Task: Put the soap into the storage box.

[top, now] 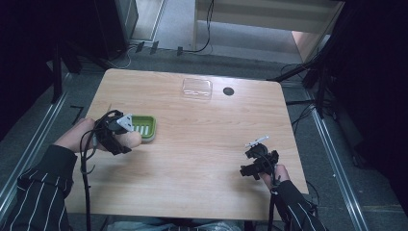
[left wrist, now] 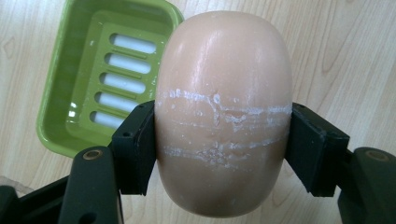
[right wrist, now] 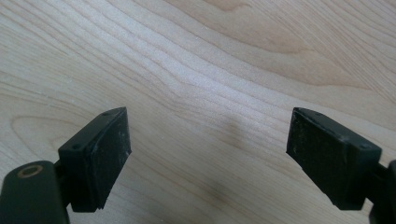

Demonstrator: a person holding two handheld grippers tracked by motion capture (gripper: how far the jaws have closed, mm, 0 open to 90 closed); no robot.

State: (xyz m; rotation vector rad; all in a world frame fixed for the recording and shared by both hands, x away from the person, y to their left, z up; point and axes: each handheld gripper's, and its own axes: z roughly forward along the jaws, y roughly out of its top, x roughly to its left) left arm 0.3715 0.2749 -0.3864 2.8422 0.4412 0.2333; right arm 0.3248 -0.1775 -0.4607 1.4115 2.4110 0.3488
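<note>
The left tool (left wrist: 219, 140) pinches a soap (left wrist: 224, 112) across its waist, one black pad flat on each long side. That grip takes the bar where it is narrowest to span and leaves both rounded ends free, so it can go down end-on or flat without the pads fouling anything. White scuffed bands cross the soap at pad height, which suggests a slick surface that marks under pressure; a firm squeeze at the middle looks like the safest way to keep it from squirting out.

Just beyond the soap, up and to the left in the left gripper view, lies the green dish (left wrist: 56, 116), open side up, its slotted floor bare. The soap sits beside the dish's near corner, not over the slots, and I cannot tell whether it hangs above the worktop (left wrist: 345, 56) or touches it. In the high view the left tool (top: 126, 137) is at the dish (top: 150, 126) near the worktop's left edge, so the bar looks to be on its way in or out of that tray.

The right tool (right wrist: 210, 154) is spread wide with nothing between its pads, looking at plain wood grain. In the high view it (top: 248, 169) rests low at the right front, well apart from the dish, probably parked clear because one tool is enough for this bar.

Farther back, a clear lid (top: 197, 88) and a dark hole (top: 228, 91) lie near the far edge, out of the working path
</note>
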